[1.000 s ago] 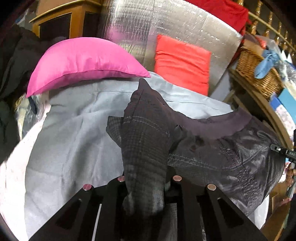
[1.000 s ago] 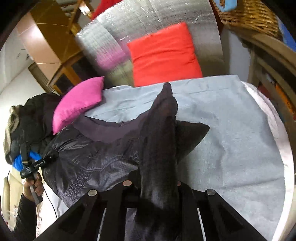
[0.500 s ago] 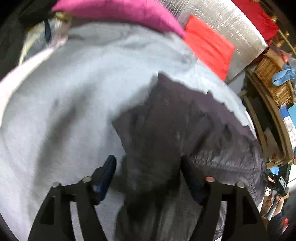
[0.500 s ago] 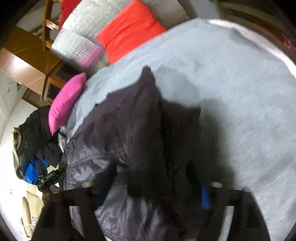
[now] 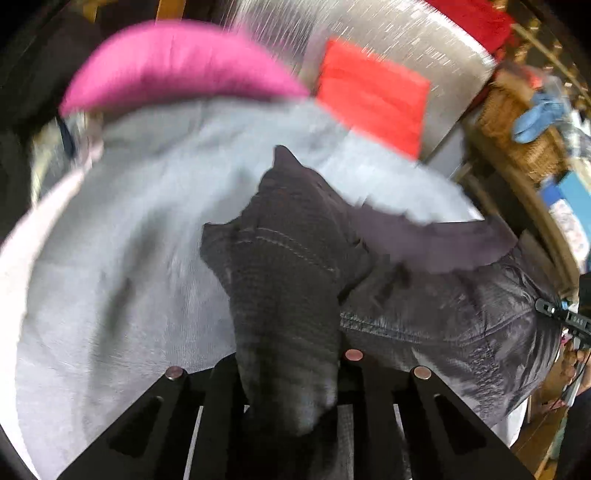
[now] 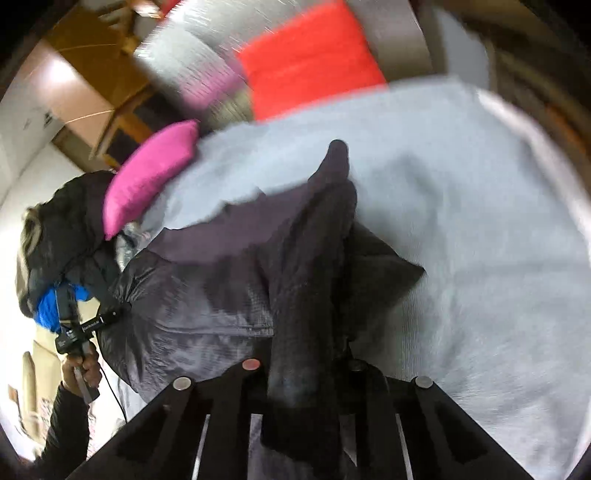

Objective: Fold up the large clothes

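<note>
A big dark jacket [image 5: 424, 295] lies on a bed covered with a light grey blanket [image 5: 122, 266]. The left claw [image 5: 291, 373] is closing, and its two black fingers are squeezed on a bunched-up corner of the jacket, which sticks up between them like a little tent. The right claw [image 6: 303, 373] is closing too, and it pinches another corner of the same jacket [image 6: 221, 295] in the same way. Between the two corners the cloth sags, with a smooth purple-grey lining [image 5: 436, 243] showing near the top edge and a shiny, crinkly part lower down. The jacket sits near the front edge of the bed, and the far part of the blanket is bare. At the head of the bed a pink pillow [image 5: 177, 66] rests on the blanket, and a red pillow [image 5: 373, 92] leans against a shiny silver board [image 5: 406, 33] behind it. In the right wrist view, a pile of dark clothes [image 6: 62, 225] with something blue in it sits beside the pink pillow, and the person's left hand [image 6: 81, 369] holds the handle of the other tool. In the left wrist view a woven basket [image 5: 517, 125] stands on a wooden shelf past the bed, with a blue cloth [image 5: 535, 114] on it. Both pictures are blurry.
</note>
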`<action>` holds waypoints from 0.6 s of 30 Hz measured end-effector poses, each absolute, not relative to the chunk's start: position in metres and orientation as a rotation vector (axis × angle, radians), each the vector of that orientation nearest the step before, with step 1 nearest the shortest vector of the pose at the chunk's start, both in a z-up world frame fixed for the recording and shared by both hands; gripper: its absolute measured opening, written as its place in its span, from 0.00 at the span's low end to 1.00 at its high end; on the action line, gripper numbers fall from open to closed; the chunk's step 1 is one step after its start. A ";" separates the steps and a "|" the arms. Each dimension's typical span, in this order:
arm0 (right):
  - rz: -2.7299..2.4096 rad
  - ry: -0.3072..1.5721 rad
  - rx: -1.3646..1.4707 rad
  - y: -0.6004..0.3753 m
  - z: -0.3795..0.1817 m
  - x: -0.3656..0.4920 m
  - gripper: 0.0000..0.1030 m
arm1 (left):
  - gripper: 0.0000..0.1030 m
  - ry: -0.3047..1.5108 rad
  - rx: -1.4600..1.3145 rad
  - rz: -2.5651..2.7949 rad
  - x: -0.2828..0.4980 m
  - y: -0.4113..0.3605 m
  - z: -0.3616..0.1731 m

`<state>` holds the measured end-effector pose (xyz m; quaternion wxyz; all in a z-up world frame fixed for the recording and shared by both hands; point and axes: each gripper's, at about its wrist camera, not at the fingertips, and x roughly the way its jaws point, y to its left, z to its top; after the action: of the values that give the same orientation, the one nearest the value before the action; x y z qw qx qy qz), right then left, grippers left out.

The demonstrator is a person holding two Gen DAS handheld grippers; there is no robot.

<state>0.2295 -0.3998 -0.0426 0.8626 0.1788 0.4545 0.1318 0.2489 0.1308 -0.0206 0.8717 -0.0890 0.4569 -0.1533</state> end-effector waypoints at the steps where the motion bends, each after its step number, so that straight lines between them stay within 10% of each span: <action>1: 0.277 0.924 0.347 -0.397 -0.023 0.218 0.13 | 0.17 0.933 -0.176 -0.325 0.239 0.132 -0.011; 11: 0.196 0.994 0.430 -0.421 -0.107 0.140 0.15 | 0.29 1.047 -0.166 -0.293 0.173 0.114 -0.099; 15: 0.083 0.992 0.603 -0.445 -0.164 0.122 0.71 | 0.72 1.068 -0.270 -0.205 0.170 0.139 -0.119; 18: 0.073 0.956 0.648 -0.465 -0.153 0.110 0.72 | 0.73 1.087 -0.329 -0.206 0.170 0.164 -0.097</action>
<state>0.1099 -0.4646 -0.1534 0.8372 0.3064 0.4517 0.0344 0.1697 0.1636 -0.0966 0.8380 -0.1554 0.5139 -0.0974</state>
